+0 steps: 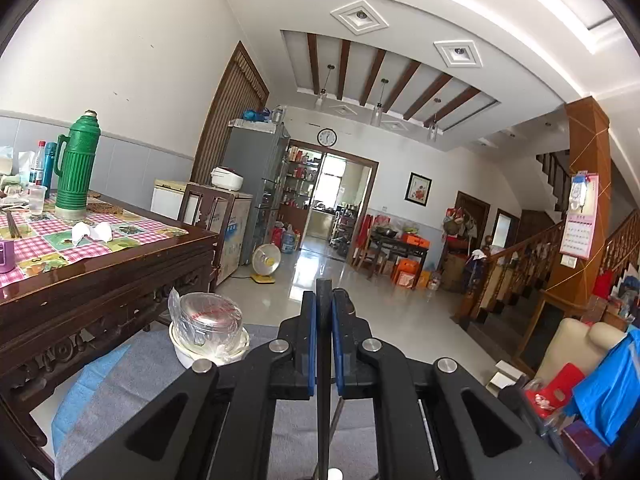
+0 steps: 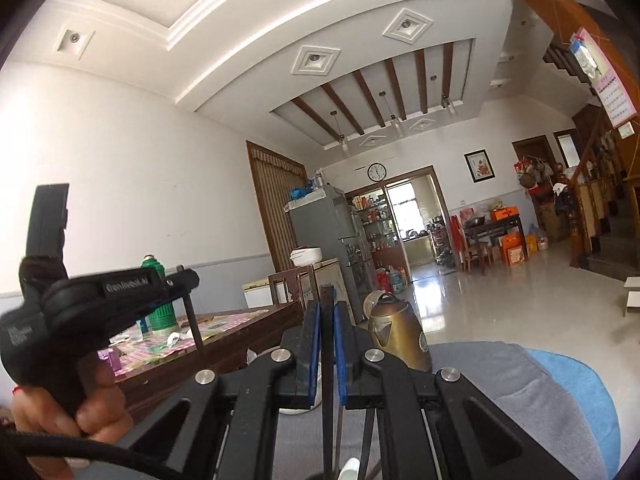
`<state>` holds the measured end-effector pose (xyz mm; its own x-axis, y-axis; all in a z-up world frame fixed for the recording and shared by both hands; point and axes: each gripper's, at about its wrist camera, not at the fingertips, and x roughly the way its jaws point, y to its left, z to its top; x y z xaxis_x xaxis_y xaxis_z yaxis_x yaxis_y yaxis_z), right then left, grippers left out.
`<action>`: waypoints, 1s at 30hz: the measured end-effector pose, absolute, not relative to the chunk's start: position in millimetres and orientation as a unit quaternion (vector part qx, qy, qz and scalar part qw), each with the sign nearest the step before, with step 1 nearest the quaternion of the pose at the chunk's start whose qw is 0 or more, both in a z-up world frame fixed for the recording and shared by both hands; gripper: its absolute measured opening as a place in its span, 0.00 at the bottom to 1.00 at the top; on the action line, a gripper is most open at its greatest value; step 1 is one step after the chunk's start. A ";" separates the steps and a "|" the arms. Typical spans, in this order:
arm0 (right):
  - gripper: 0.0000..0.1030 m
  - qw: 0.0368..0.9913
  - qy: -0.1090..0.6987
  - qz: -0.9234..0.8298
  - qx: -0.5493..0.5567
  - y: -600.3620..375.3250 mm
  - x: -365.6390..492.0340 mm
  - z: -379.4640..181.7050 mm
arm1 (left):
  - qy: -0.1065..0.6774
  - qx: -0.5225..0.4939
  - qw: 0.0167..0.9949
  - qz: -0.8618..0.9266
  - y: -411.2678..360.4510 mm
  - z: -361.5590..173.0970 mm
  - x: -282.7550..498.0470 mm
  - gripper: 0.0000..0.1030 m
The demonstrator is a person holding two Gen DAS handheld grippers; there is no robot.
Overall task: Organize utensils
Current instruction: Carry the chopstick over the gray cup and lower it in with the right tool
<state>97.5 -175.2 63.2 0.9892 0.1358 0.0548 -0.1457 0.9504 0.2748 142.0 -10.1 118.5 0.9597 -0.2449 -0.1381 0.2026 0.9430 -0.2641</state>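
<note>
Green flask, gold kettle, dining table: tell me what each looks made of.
Green flask: seemingly moulded plastic, with a ribbed matte body and a moulded handle.
Gold kettle: probably metal with a bronze-gold sheen, judging by the bright reflections; the lid knob and handle look like black plastic.
Dining table: dark carved wood with a glossy varnish; the checked cover could be plastic sheet or oilcloth.

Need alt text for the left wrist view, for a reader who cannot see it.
The left gripper, raised toward a large living room, is shut on a thin dark stick, probably a chopstick. Below to its left, a plastic-wrapped steel bowl sits in a white bowl on a grey cloth; farther left, a green thermos stands on a wooden table with a checked cover.
</note>
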 end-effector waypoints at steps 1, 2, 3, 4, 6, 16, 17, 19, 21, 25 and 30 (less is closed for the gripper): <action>0.07 0.987 -0.018 0.070 0.143 -175.2 100.4 65.7 | 0.085 -0.124 0.982 -0.110 -12.2 116.3 145.9 0.07; 0.07 0.987 -0.019 0.067 0.146 -176.2 105.1 66.7 | 0.086 -0.124 0.983 -0.107 -14.0 113.8 149.3 0.07; 0.07 0.987 -0.020 0.064 0.148 -177.7 107.7 66.6 | 0.088 -0.124 0.983 -0.104 -16.0 111.0 153.1 0.07; 0.07 0.986 -0.019 0.063 0.151 -180.0 109.4 65.9 | 0.090 -0.124 0.983 -0.102 -17.2 108.4 156.0 0.07; 0.07 0.986 -0.016 0.058 0.153 -180.7 113.3 63.9 | 0.097 -0.123 0.983 -0.096 -19.9 99.5 164.5 0.07; 0.07 0.987 0.024 0.052 0.153 -181.3 137.6 34.9 | 0.143 -0.114 0.980 -0.077 -25.8 62.1 184.3 0.07; 0.07 0.987 0.029 0.056 0.151 -180.0 138.9 32.5 | 0.146 -0.111 0.980 -0.077 -26.1 60.7 184.8 0.07; 0.07 0.987 0.037 0.061 0.147 -178.8 138.7 28.8 | 0.157 -0.104 0.979 -0.078 -27.9 57.6 183.6 0.07; 0.07 0.986 0.049 0.068 0.143 -177.3 138.9 24.9 | 0.165 -0.099 0.978 -0.081 -29.0 55.9 181.9 0.07; 0.07 0.984 0.071 0.076 0.142 -174.8 138.0 18.7 | 0.176 -0.084 0.978 -0.080 -29.7 53.8 176.7 0.07; 0.08 0.979 0.099 0.086 0.155 -178.4 133.1 8.7 | 0.194 -0.075 0.974 -0.086 -26.4 55.2 167.7 0.32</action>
